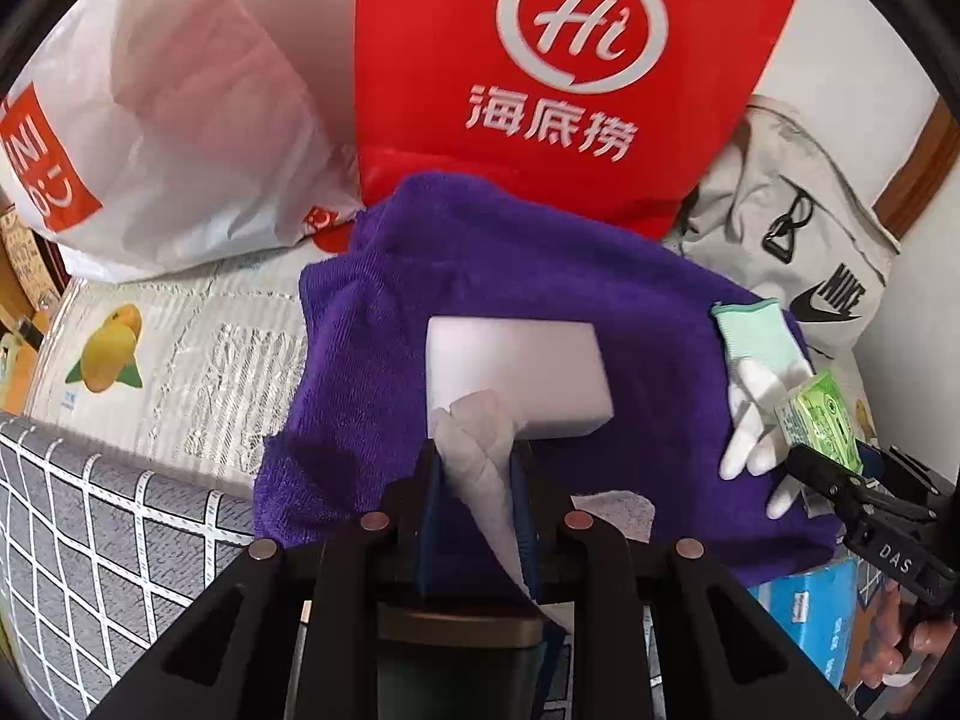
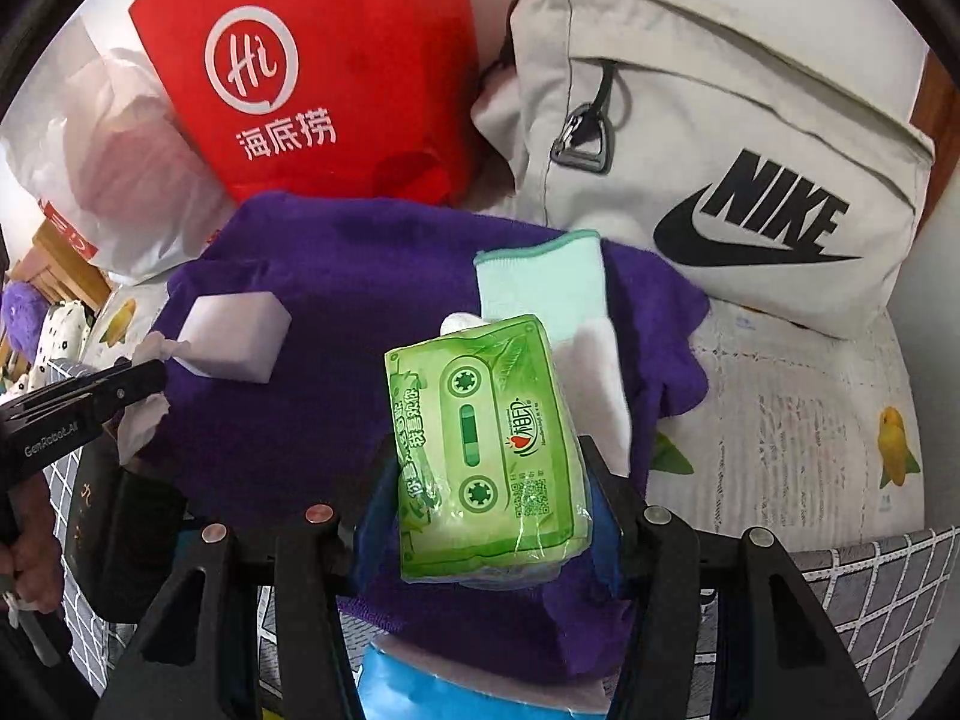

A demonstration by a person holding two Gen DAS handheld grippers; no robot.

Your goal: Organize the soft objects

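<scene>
Tissue point(image 1: 480, 456), white and twisted, is pinched between the narrowed jaws of the left gripper point(image 1: 477, 462), its lower end cut off behind the gripper body. Beyond it a white sponge block point(image 1: 516, 381) lies on a purple towel point(image 1: 540, 276). The right gripper point(image 2: 489, 468) clasps a green tissue pack point(image 2: 483, 450), which hides part of a mint-cuffed white glove point(image 2: 558, 300) on the towel. Bags crowd the towel's far edge: a red bag point(image 1: 570, 60), a white plastic bag point(image 1: 180, 120), a grey Nike bag point(image 2: 750, 150). 1 blue packet point(image 2: 420, 690) is mostly hidden below.
</scene>
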